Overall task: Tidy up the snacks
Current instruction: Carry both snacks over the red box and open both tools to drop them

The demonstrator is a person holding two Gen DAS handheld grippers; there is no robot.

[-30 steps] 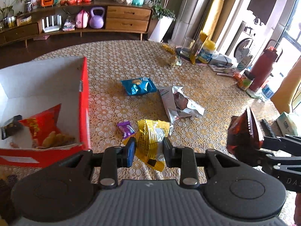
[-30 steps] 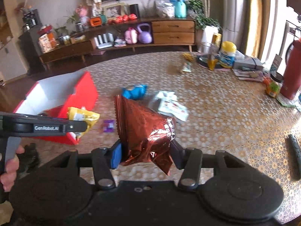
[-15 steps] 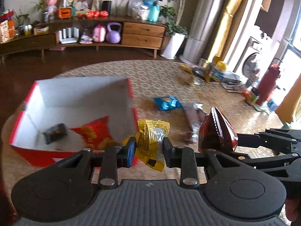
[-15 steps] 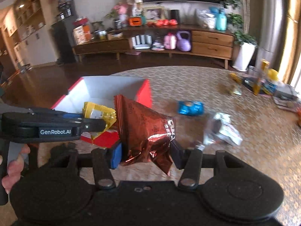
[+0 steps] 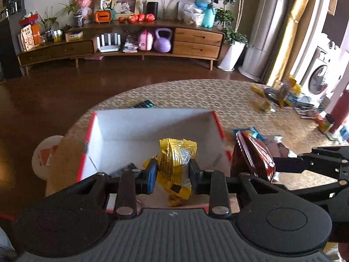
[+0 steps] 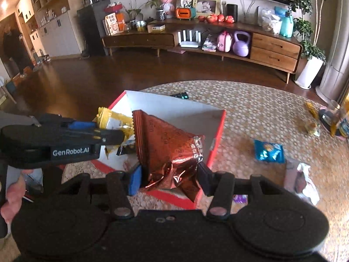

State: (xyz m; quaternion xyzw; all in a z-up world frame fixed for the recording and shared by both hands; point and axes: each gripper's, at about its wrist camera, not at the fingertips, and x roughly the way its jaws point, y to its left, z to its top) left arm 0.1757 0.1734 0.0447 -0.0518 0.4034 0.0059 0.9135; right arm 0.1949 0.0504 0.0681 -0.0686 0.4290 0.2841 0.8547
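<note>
2 claws gripping | left claw (image 5: 172, 172): yellow packet (image 5: 176, 166) upright | right claw (image 6: 169, 178): red-brown packet (image 6: 168, 150) upright

A yellow packet (image 5: 174, 163), a shiny red-brown packet (image 6: 172, 150), a red-and-white box (image 5: 152, 126), a honeycomb-patterned tan tablecloth (image 5: 218, 96).

Left wrist view: close over red box (image 5: 218, 123), tilted down, facing sideboard (image 5: 130, 41). Right wrist view: just beside, same heading, box (image 6: 216, 131) seen from its right corner. Shared: box, round surface (image 5: 229, 96), sideboard, floor beyond.
</note>
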